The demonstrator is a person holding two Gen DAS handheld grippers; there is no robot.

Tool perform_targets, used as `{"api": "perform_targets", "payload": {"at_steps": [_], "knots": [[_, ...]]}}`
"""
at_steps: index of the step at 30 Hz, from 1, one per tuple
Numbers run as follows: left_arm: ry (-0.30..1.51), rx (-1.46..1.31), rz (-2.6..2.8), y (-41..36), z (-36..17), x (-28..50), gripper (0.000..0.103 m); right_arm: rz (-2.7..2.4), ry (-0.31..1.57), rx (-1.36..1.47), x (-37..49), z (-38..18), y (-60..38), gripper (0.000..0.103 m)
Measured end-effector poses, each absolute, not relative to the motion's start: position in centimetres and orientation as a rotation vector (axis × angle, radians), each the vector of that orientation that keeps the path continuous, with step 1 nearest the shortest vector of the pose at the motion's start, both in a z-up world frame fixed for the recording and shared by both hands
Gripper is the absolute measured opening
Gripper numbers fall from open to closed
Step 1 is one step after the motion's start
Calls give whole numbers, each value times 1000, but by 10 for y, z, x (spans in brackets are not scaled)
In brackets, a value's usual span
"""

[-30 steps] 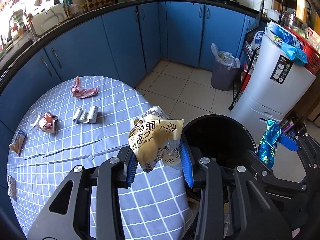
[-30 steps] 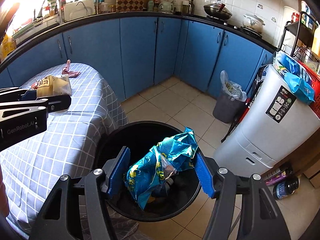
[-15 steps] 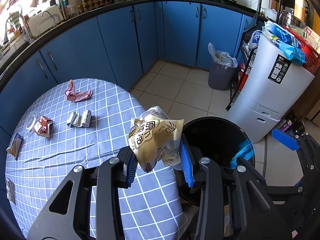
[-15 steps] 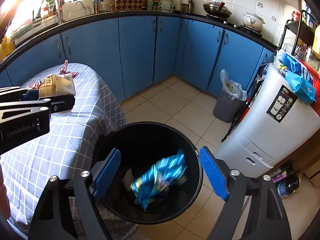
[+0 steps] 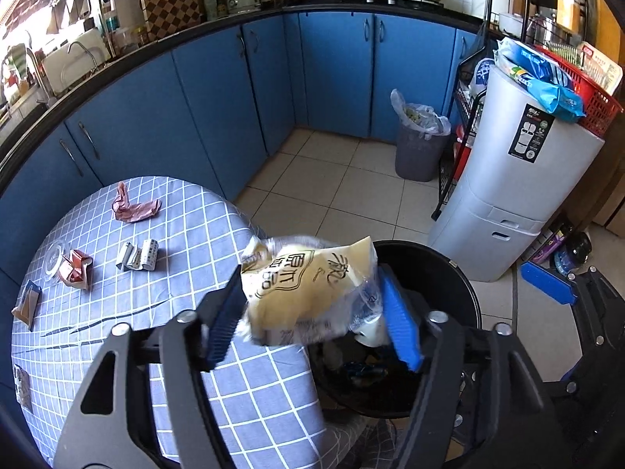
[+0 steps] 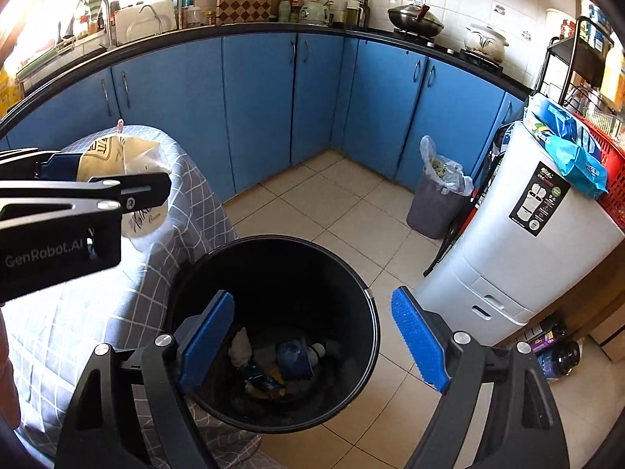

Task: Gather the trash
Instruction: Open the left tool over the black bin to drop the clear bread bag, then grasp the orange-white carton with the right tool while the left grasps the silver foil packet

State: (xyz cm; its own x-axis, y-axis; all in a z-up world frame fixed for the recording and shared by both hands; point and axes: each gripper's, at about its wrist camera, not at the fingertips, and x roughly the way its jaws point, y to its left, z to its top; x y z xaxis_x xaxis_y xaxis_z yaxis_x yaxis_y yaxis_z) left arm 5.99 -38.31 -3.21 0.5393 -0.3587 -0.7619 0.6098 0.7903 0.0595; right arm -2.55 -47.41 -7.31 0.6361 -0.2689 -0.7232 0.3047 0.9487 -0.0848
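My left gripper [image 5: 312, 316] stands open around a yellow snack bag [image 5: 308, 285], which is blurred and tilted between the wide jaws at the rim of the black trash bin [image 5: 461, 289]. The bag also shows in the right wrist view [image 6: 117, 164] beside the left gripper's fingers [image 6: 133, 191]. My right gripper [image 6: 312, 336] is open and empty above the black trash bin [image 6: 367, 344]. The blue wrapper [image 6: 293, 359] lies at the bin's bottom among other trash. On the checked table [image 5: 175, 234] lie a pink wrapper [image 5: 133, 209], a white folded wrapper [image 5: 138, 256] and a red wrapper [image 5: 76, 271].
A brown packet [image 5: 25, 305] lies at the table's left edge. A grey lined bin [image 5: 420, 144] stands by the blue cabinets [image 5: 234, 97]. A white cabinet [image 5: 519, 179] with a red basket [image 5: 578, 86] stands right. Bottles [image 6: 554, 351] lie on the tiled floor.
My right gripper opened and the blue wrapper fell into the bin. My left gripper moved toward the bin and its jaws have spread, with the yellow bag tilting between them.
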Motion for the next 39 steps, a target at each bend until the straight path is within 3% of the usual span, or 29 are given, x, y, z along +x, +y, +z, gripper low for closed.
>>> {"api": "perform_targets", "payload": {"at_steps": [7,19,39], "knots": [[814,324,-573,-378,-31,61,84,-325,822,42,-26,-73,-470,81],[787,292,-494,-326,-22,68,84,-273,813,-4,-12,-65,-437,81],[773,172,-7,-52,-38,114,84,68,786,-195,95,-49,-244,81]]}}
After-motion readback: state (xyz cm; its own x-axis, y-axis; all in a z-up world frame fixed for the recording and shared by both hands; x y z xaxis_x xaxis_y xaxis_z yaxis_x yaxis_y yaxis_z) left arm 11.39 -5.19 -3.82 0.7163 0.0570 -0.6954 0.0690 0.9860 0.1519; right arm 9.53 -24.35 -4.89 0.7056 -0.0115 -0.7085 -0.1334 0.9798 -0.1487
